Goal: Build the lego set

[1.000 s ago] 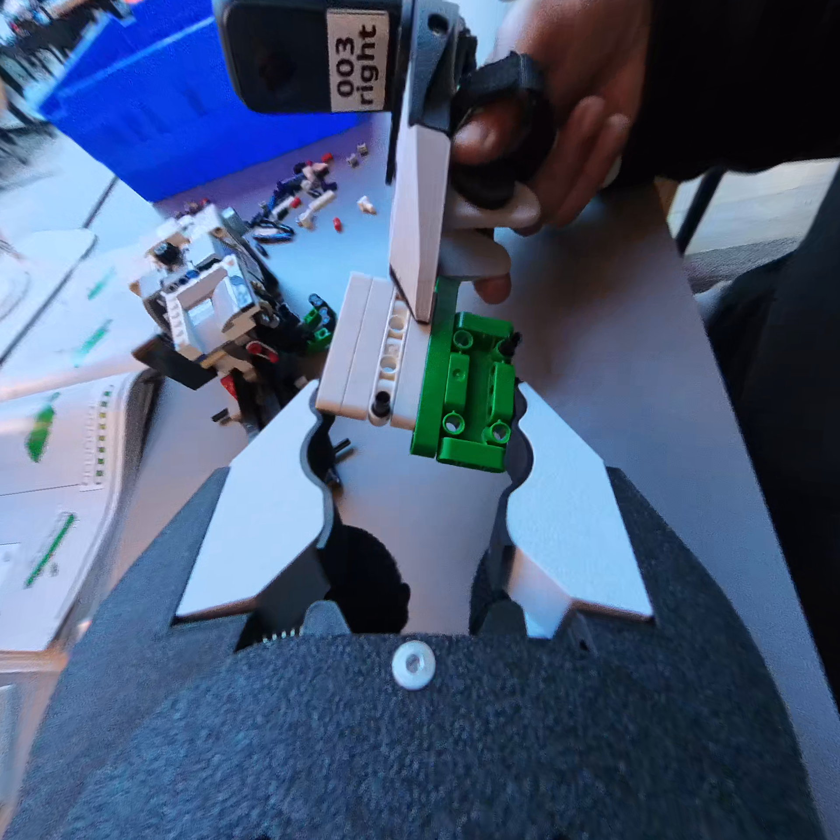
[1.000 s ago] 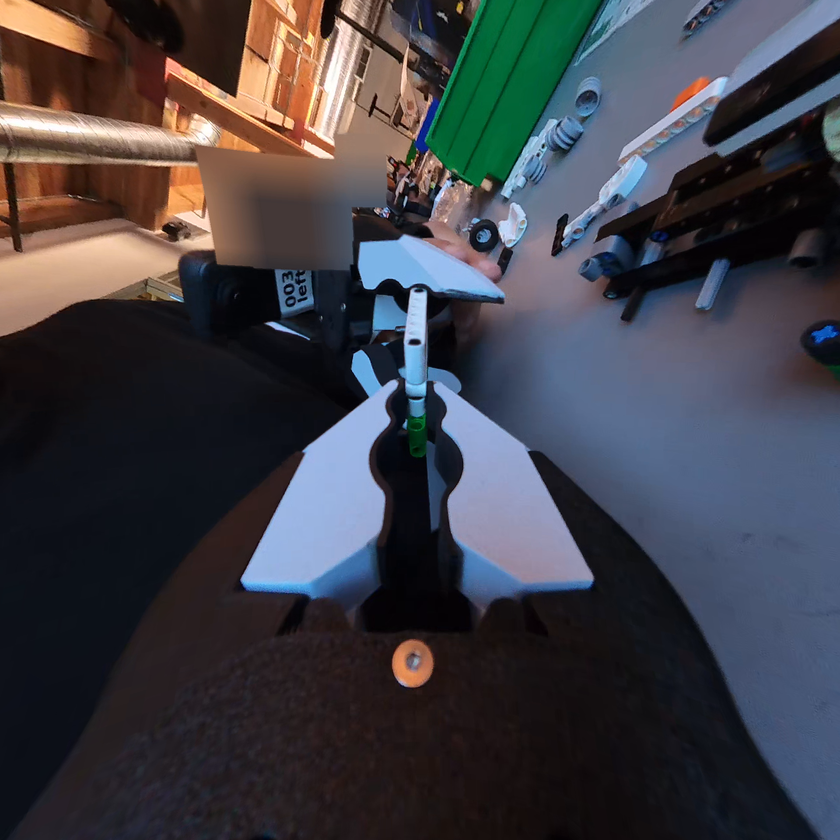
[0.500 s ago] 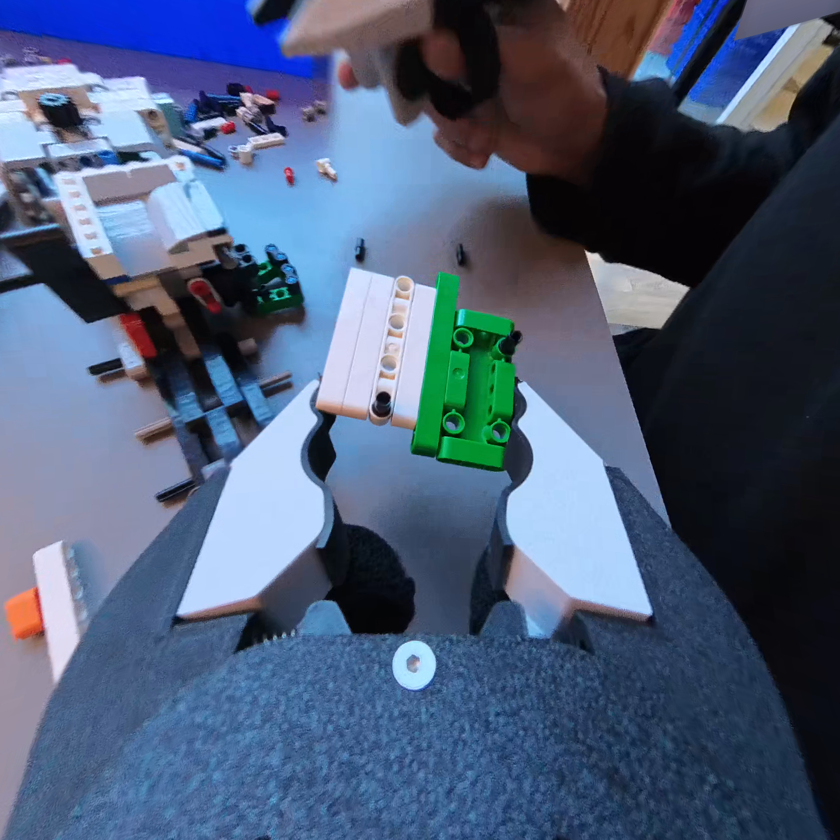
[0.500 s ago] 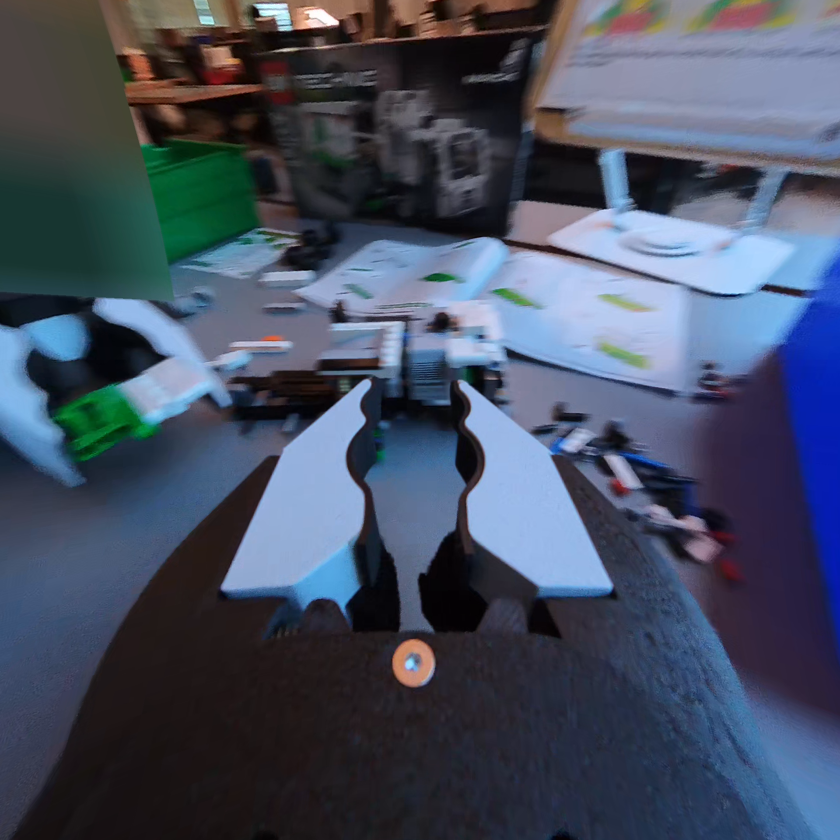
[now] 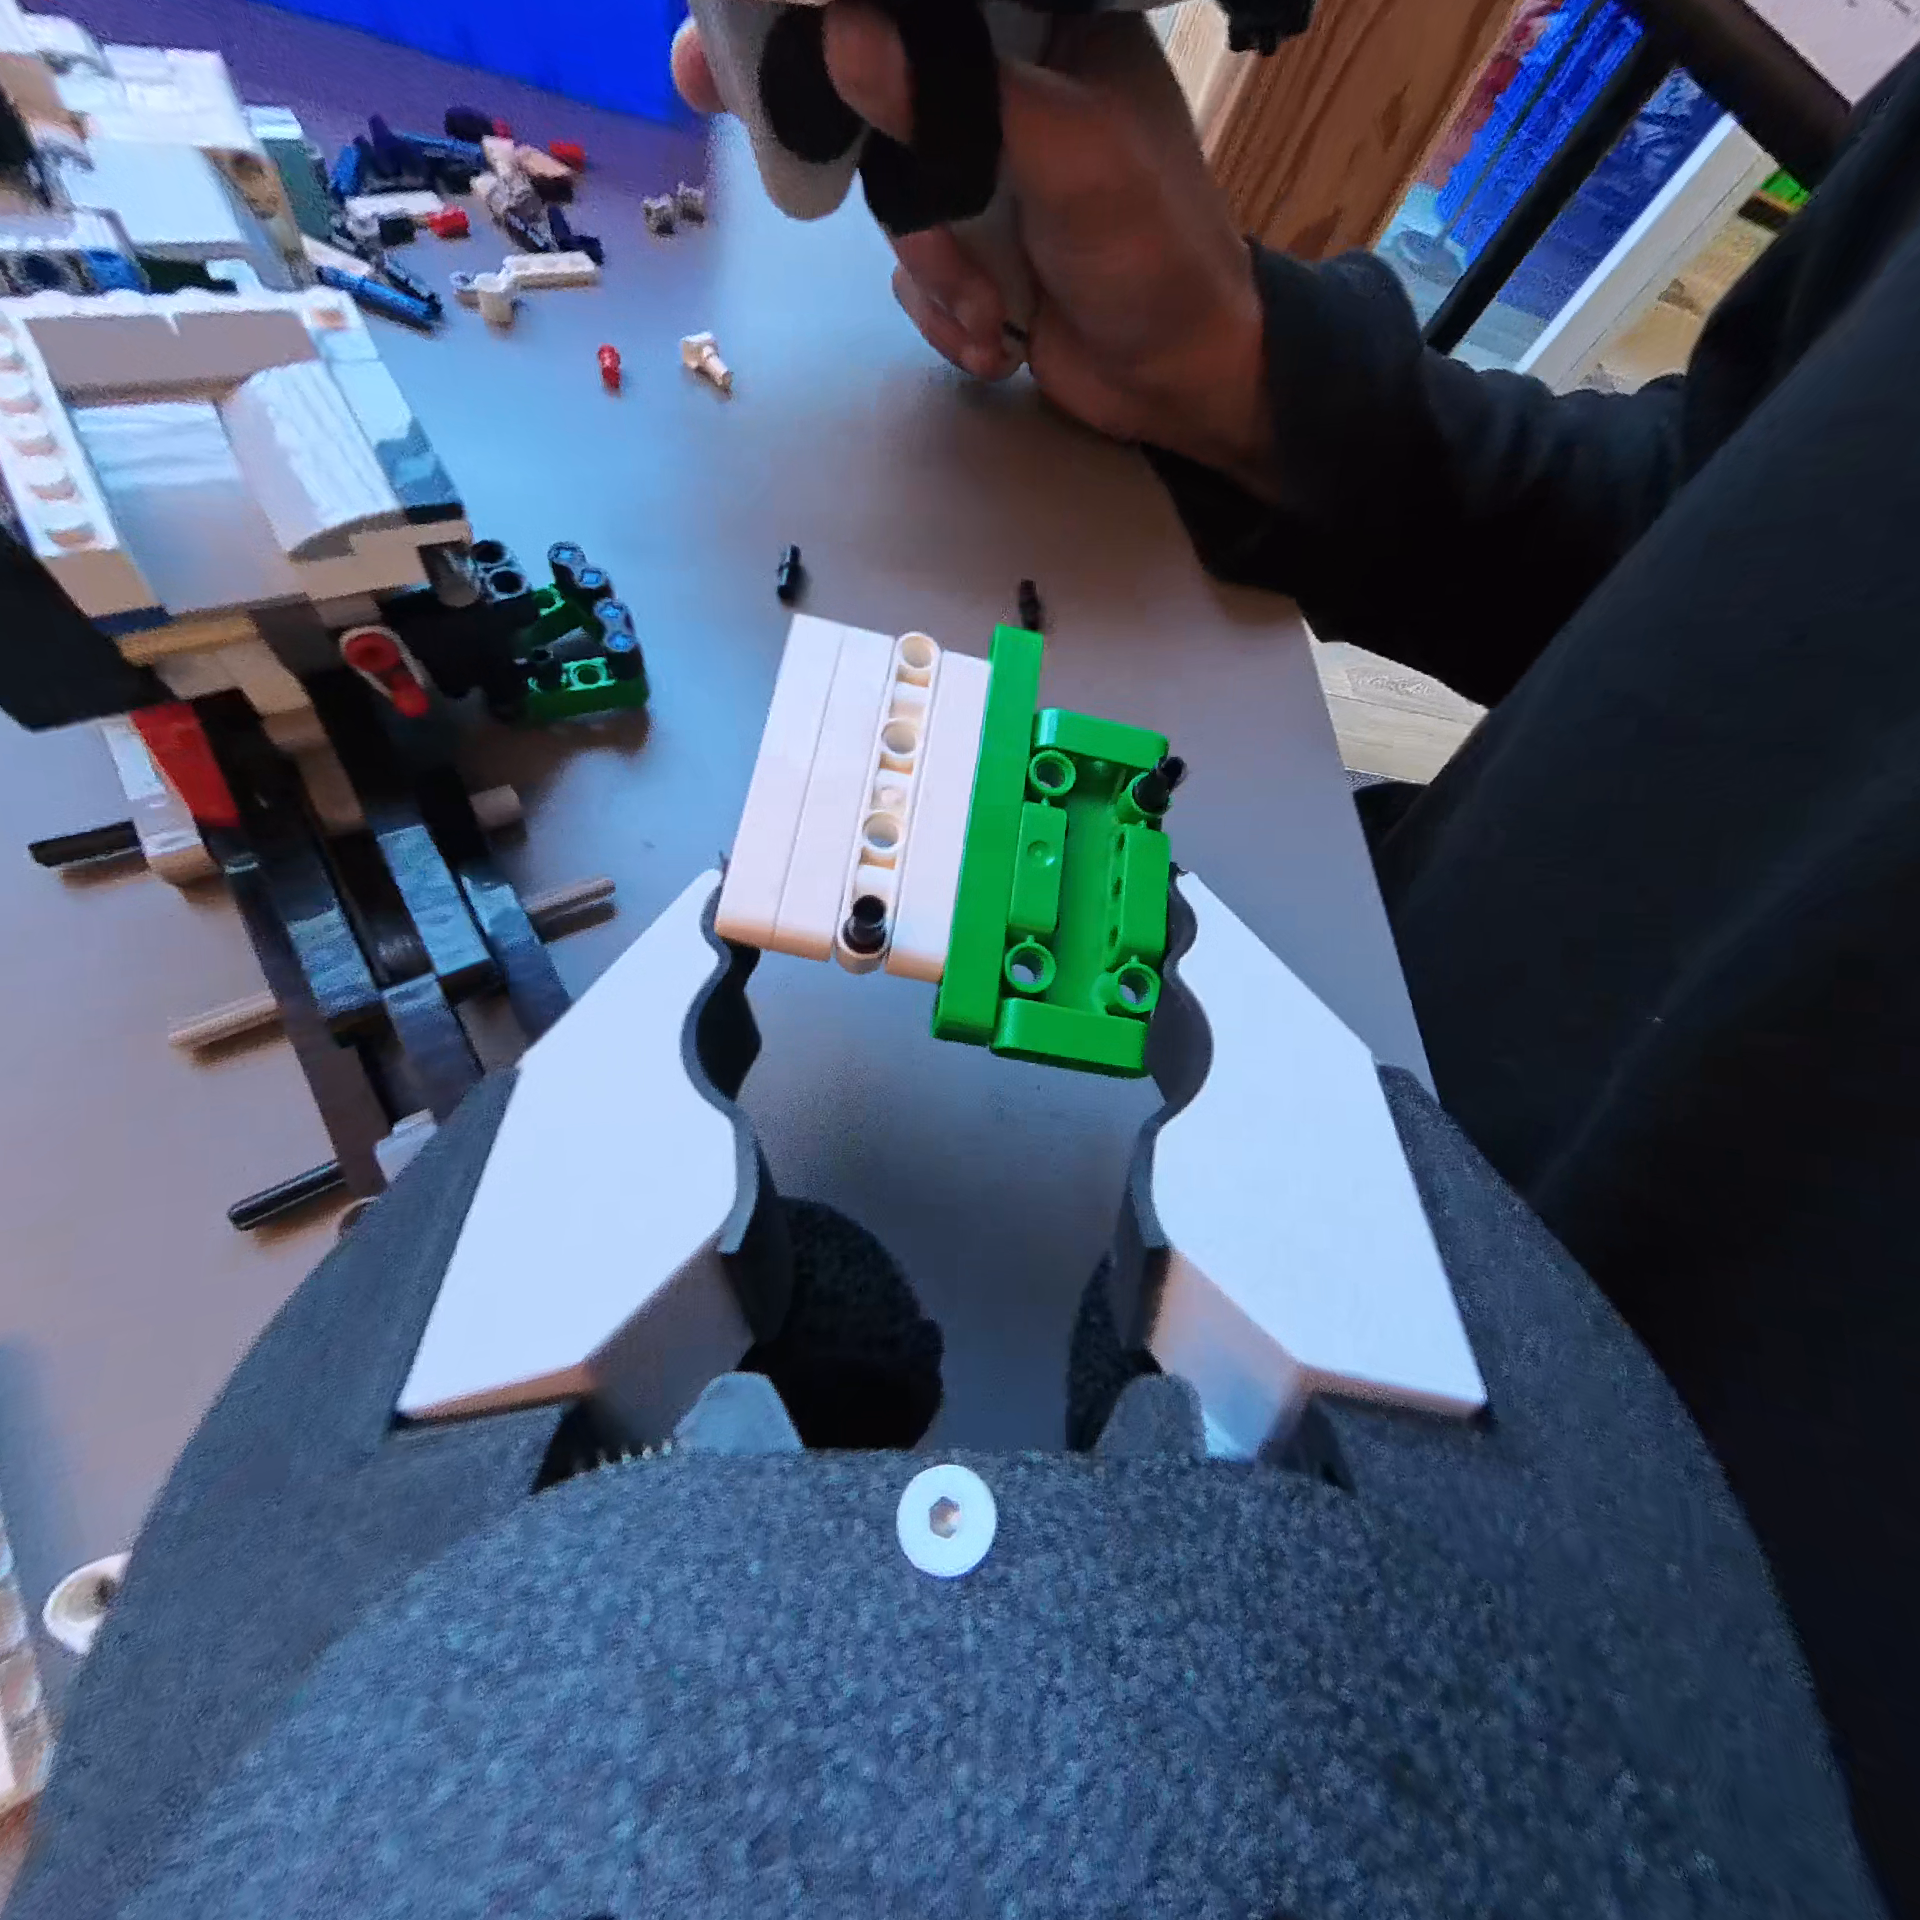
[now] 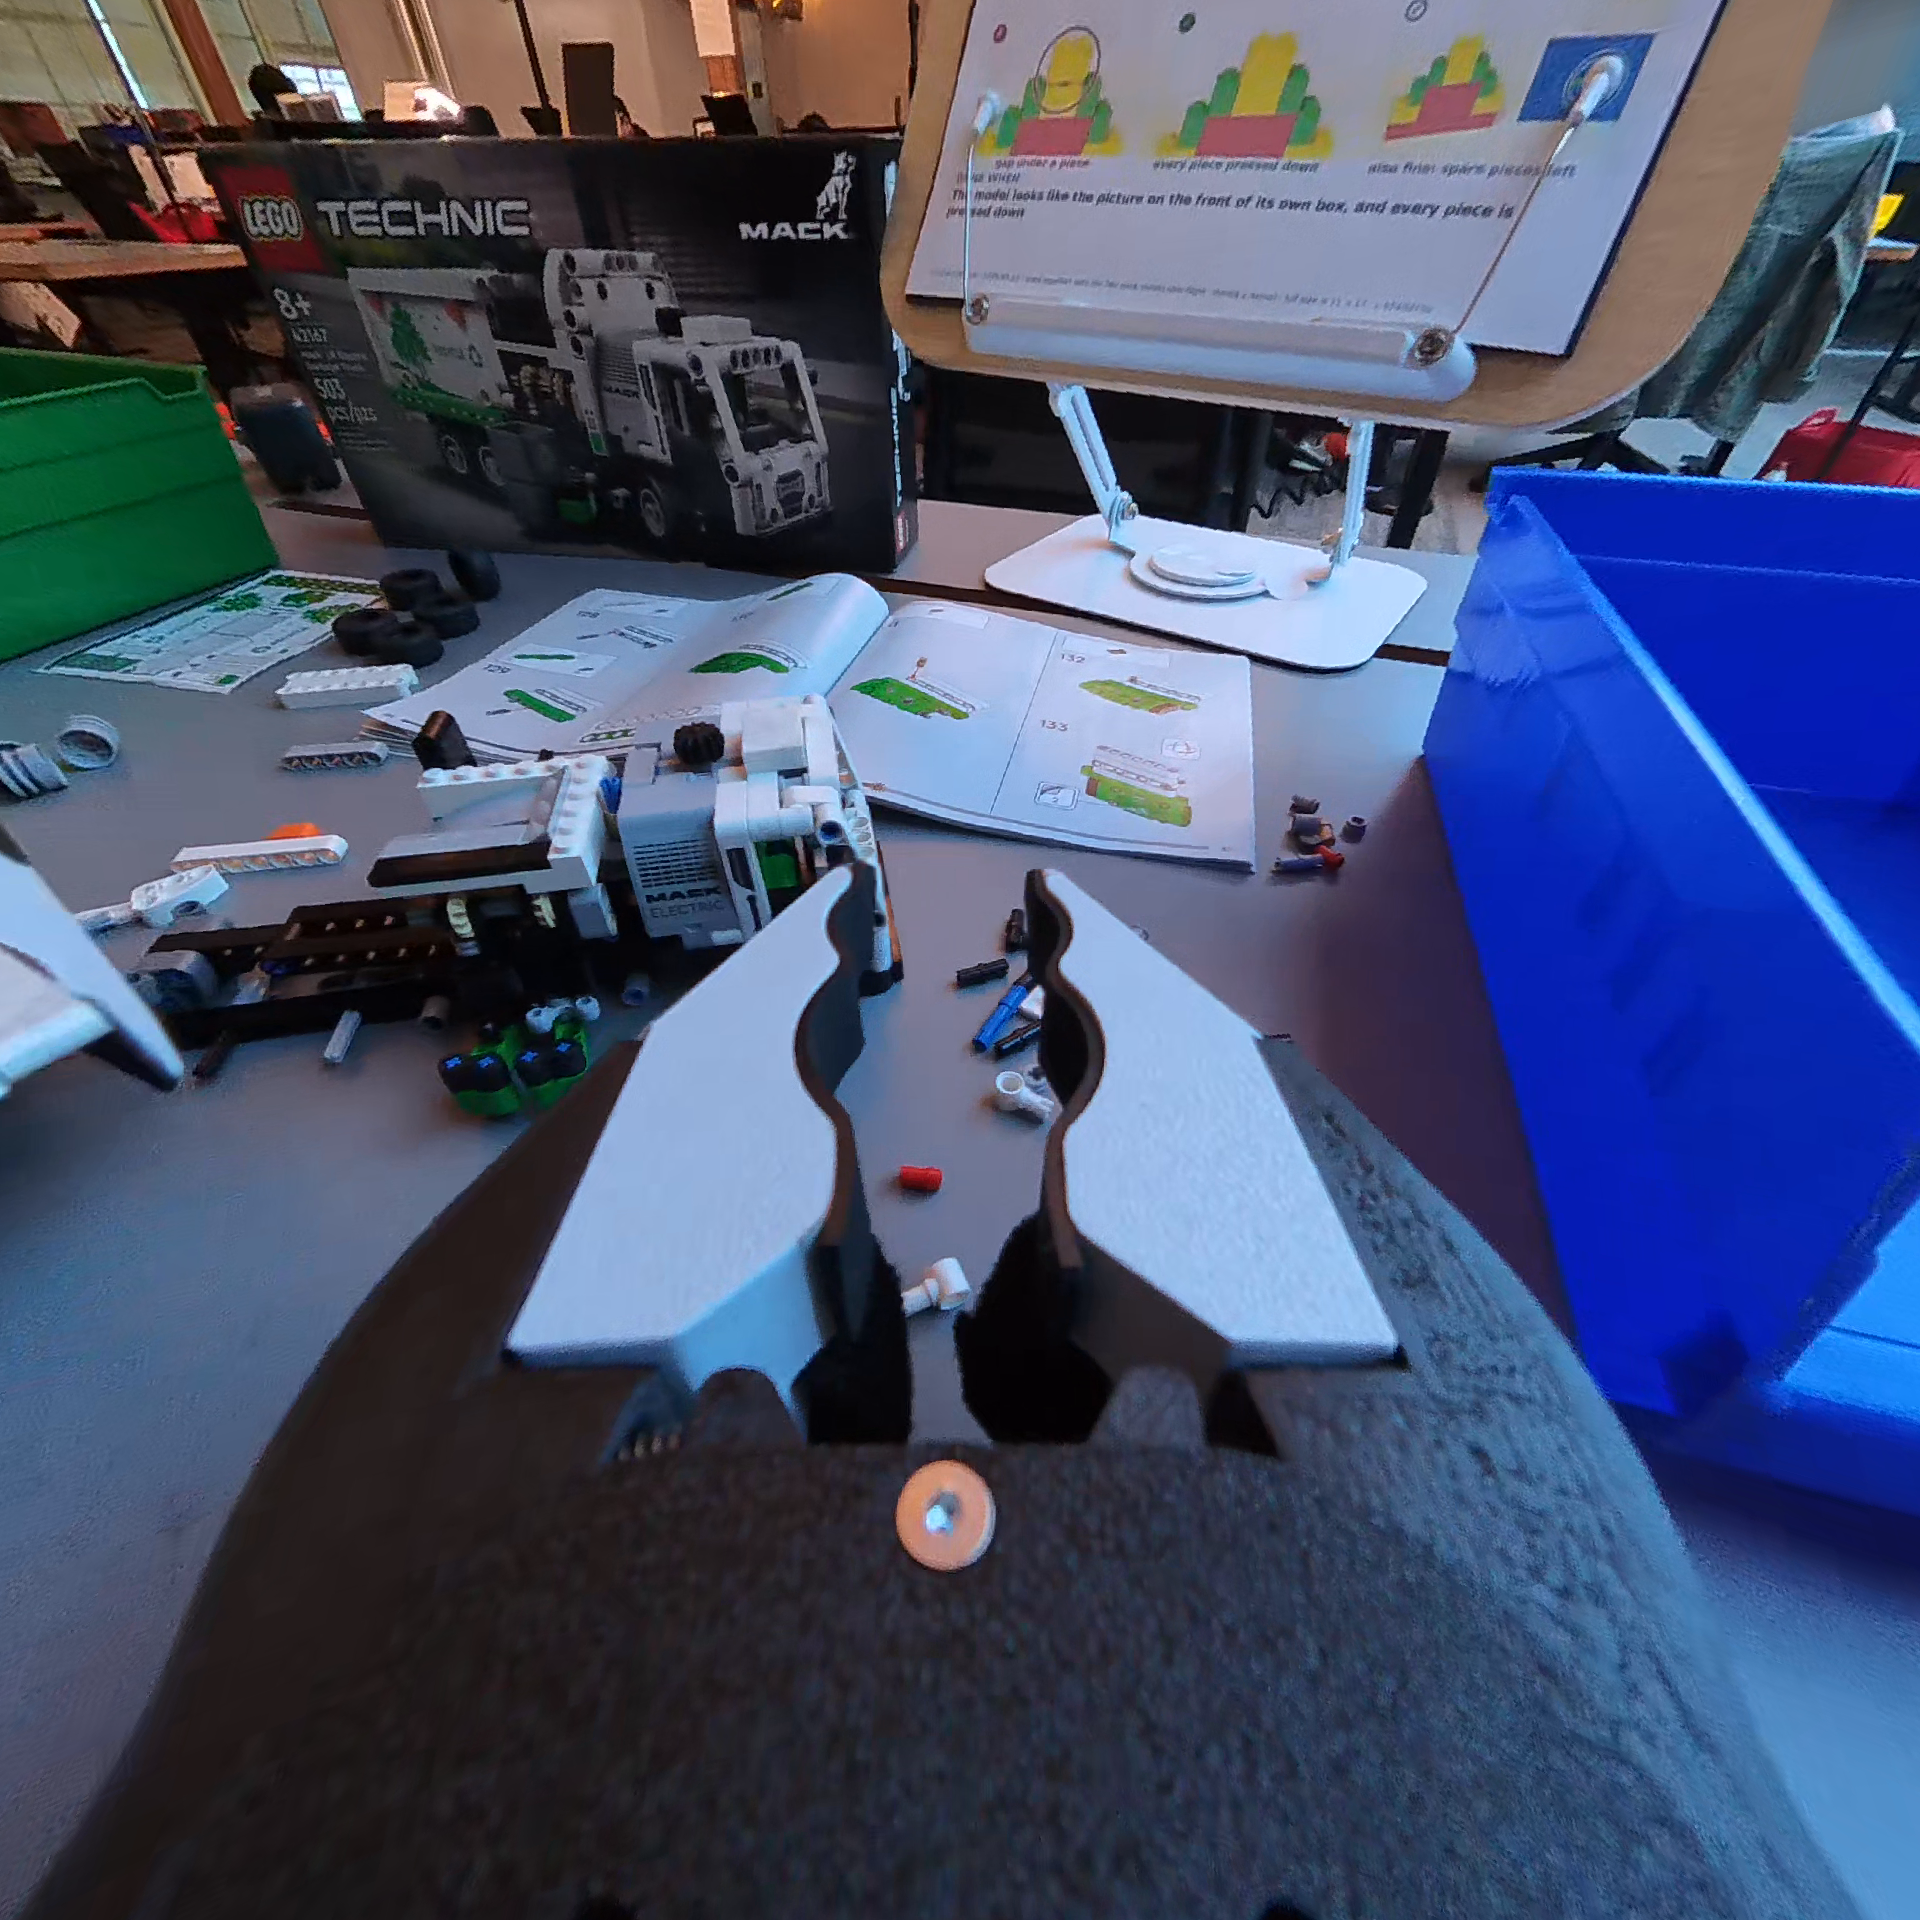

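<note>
Left gripper [image 5: 951,935] jaws clamped on white-green subassembly [image 5: 951,836], held above worktop [image 5: 852,457] for fitting | right gripper [image 6: 948,935] jaws apart, empty, over loose pins [image 6: 1003,1023] beside truck chassis [image 6: 582,862], likely fetching one

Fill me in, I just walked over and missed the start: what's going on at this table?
A person is building a lego truck with two handheld grippers. The left gripper holds a white-and-green sub-assembly above the grey table. The right gripper is open and empty, over loose pins beside the partly built truck. An open instruction booklet lies behind it.
</note>
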Available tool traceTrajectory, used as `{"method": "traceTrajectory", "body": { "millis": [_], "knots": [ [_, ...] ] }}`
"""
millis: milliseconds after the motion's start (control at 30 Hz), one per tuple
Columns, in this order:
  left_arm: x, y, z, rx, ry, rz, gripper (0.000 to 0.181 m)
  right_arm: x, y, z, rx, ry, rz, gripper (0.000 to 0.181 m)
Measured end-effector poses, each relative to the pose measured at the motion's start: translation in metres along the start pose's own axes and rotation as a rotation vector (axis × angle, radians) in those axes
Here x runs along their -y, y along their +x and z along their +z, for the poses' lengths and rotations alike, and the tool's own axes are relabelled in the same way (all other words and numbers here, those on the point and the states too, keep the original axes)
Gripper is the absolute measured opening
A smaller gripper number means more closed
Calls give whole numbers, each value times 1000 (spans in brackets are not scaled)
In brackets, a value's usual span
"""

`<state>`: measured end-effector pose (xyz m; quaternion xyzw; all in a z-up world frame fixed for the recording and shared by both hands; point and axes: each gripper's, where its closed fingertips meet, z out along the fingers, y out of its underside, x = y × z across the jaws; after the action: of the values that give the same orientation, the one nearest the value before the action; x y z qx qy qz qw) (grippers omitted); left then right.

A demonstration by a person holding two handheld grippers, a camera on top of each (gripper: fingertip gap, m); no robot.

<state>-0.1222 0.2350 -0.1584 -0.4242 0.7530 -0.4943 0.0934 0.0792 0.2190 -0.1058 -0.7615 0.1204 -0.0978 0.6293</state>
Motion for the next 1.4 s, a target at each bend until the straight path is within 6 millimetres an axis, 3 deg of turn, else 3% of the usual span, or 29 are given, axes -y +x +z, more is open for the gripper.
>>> {"method": "traceTrajectory", "body": {
  "millis": [33,133,233,300,333,400,500,600,767,833,933,1033,1100,1167,1233,1400],
  "knots": [
    [-1,-1,1,-1,-6,-10,75,-1,-3,1,13,-3,-10,28],
    [0,0,0,19,5,19,75,8,-34,-7,191,41,17,24],
    [7,-5,-3,79,49,45,75,9,-108,-38,650,-32,136,19],
    [16,-7,-8,120,116,64,74,-2,-152,-61,901,-172,216,30],
    [22,-7,-10,132,150,77,74,-7,-169,-69,966,-231,224,32],
    [31,-7,-14,178,213,105,74,-12,-188,-65,938,-256,211,30],
    [37,-12,-17,312,250,187,74,1,-207,-61,976,-235,432,30],
    [43,-8,-19,407,272,301,74,11,-205,-55,971,-192,624,21],
    [46,0,-20,453,286,368,69,3,-201,-54,885,-212,498,8],
    [48,7,-24,355,340,304,65,9,-191,-53,845,-155,456,6],
    [56,27,-28,94,436,83,62,27,-194,-63,906,-29,431,6],
    [69,48,-33,-168,521,-113,42,34,-197,-58,846,70,413,6],
    [75,48,-39,-233,580,-205,25,39,-201,-59,855,125,436,6],
    [75,43,-44,-266,607,-271,21,32,-206,-57,864,94,431,6],
    [71,39,-43,-280,595,-310,5,30,-207,-57,875,88,420,7],
    [65,44,-36,-293,536,-295,5,43,-187,-61,878,138,481,20]
  ]
}}
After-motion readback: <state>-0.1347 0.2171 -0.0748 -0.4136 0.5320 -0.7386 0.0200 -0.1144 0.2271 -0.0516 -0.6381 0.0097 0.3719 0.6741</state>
